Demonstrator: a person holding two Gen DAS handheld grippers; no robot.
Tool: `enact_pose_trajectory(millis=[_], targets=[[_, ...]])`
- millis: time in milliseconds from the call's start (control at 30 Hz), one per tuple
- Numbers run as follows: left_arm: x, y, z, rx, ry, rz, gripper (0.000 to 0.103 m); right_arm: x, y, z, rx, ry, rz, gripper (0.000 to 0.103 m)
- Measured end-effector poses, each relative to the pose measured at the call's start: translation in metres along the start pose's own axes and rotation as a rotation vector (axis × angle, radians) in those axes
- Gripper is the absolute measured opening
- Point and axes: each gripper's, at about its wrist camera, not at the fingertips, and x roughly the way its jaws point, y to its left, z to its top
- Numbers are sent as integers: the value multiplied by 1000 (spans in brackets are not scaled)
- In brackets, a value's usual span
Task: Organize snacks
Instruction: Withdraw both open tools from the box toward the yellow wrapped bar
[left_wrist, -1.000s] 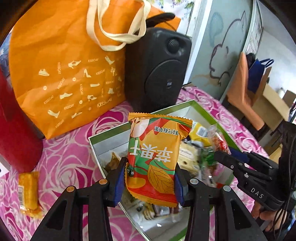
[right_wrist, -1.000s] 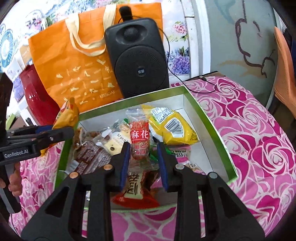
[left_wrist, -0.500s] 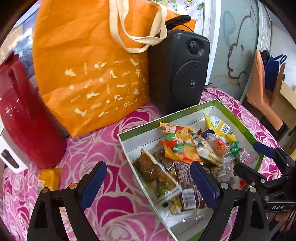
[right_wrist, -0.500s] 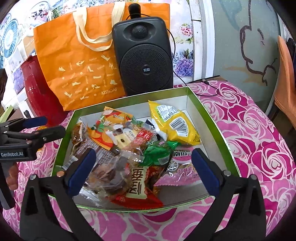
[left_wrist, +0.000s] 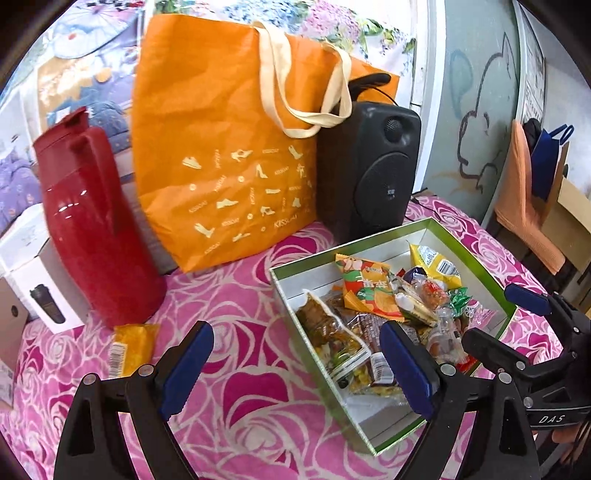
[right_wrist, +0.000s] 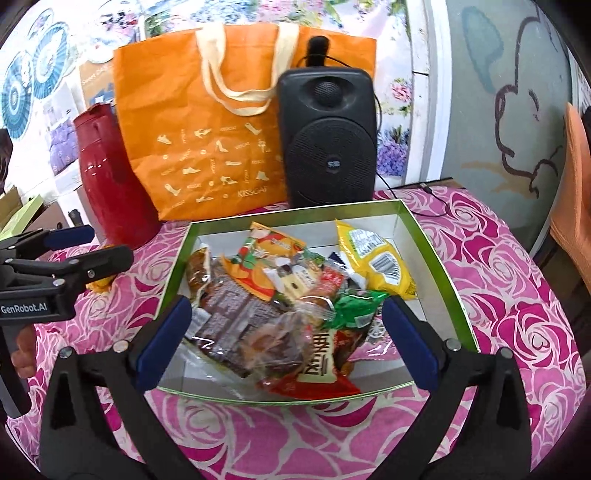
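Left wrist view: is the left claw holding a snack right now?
No. The left claw is wide open with nothing between its blue pads, and the orange-green snack packet lies in the green box.

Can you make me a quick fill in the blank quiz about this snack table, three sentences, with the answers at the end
1. Most of the snacks lie inside the green-rimmed ____, whose near wall faces the right gripper.
2. One yellow snack packet lies outside it on the tablecloth, at the foot of the ____ jug.
3. The left gripper is open and holds ____.

Missing words: box; red; nothing
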Motion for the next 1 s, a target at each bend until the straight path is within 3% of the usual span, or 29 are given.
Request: enact_pose_trajectory(millis=[133, 433, 567, 633, 800, 867, 900, 1000], targets=[[-11, 20, -7, -40, -7, 14, 93, 0, 19, 1, -27, 9, 33, 102], [-14, 139, -28, -218, 6, 139, 93, 21, 104, 0, -192, 46, 154, 102], [9, 180, -45, -310, 59, 100, 91, 36, 134, -5, -239, 80, 191, 102], [24, 190, -49, -329, 86, 68, 81, 43, 145, -9, -262, 100, 201, 102], [65, 189, -55, -317, 160, 36, 70, 55, 160, -15, -295, 140, 206, 102], [77, 189, -60, -315, 184, 21, 60, 58, 162, -15, -297, 150, 206, 102], [82, 189, -64, -320, 207, 4, 45, 59, 162, -15, -298, 153, 207, 102], [77, 186, -75, -317, 211, -32, 41, 63, 163, -17, -299, 163, 213, 102]])
